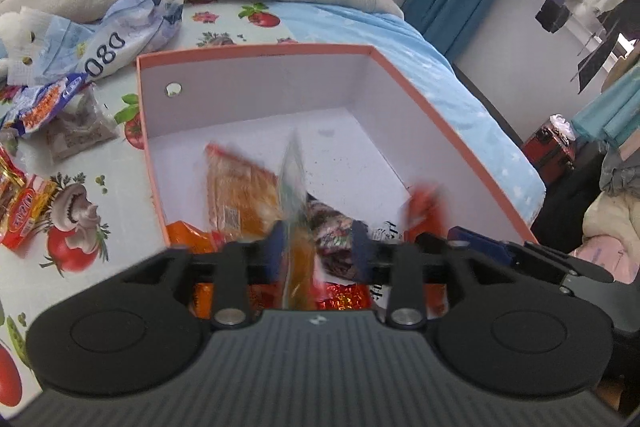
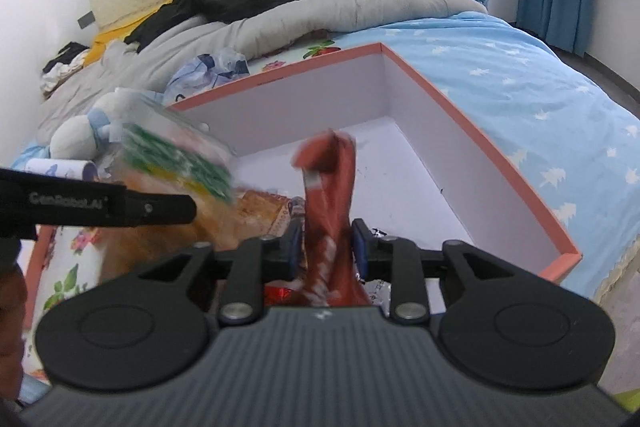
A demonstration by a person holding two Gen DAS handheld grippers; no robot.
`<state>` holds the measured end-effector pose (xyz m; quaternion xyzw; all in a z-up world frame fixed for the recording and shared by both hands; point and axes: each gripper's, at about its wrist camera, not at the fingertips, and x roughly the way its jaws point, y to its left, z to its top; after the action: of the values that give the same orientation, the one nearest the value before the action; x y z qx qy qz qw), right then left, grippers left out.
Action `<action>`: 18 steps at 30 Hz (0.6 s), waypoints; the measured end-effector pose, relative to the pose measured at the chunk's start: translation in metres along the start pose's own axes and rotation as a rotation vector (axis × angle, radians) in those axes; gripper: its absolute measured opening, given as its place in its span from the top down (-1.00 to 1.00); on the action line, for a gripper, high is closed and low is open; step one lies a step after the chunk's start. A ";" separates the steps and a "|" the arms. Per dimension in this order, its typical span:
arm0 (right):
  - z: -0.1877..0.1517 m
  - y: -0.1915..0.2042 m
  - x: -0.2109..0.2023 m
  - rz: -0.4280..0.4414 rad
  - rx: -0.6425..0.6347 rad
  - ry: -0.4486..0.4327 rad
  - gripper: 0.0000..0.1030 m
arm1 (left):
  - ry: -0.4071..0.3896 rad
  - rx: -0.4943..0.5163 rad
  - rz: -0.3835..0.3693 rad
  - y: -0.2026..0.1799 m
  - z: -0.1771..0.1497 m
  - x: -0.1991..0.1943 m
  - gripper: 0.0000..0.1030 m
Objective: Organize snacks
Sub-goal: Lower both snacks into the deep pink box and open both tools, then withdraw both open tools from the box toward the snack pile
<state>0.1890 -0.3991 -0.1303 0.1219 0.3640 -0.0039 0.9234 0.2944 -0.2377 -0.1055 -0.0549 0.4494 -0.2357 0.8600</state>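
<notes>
Step in hand: two snack packets are being dropped into the box (image 1: 256,99), one from each gripper; this is judged from both packets hanging over its open top.
Box: a white-lined carton with a salmon-pink rim, set on the bed's fruit-print cloth (image 1: 100,195); several packets already lie at its near end.
Left gripper (image 1: 318,247): its fingers stand well apart, and a clear orange packet (image 1: 296,187) is seen edge-on and blurred between them, no pad pressed on it; it is judged to be released and falling.
Right gripper (image 2: 326,245): a twisted red packet (image 2: 330,183) stands upright between the fingers; a narrow gap shows on each side, so the grip is judged to be let go, though contact cannot be ruled out.
Snacks left outside: a red-and-gold packet (image 1: 24,215) and a blue-and-orange packet (image 1: 44,105) lie on the cloth left of the box, near a crumpled plastic bag (image 1: 124,35).
Next move: both grippers would need to be lifted clear of the box, then one carried left to a loose packet, fingers wide for the approach.
</notes>
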 end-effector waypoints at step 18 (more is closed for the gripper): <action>0.024 0.039 -0.089 0.072 -0.012 -0.217 -0.02 | -0.241 0.021 0.011 -0.007 -0.002 -0.136 -0.23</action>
<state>0.1430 -0.3738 -0.0450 0.1280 0.2574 0.0181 0.9576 0.2244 -0.1816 -0.0033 -0.0717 0.3404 -0.2274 0.9095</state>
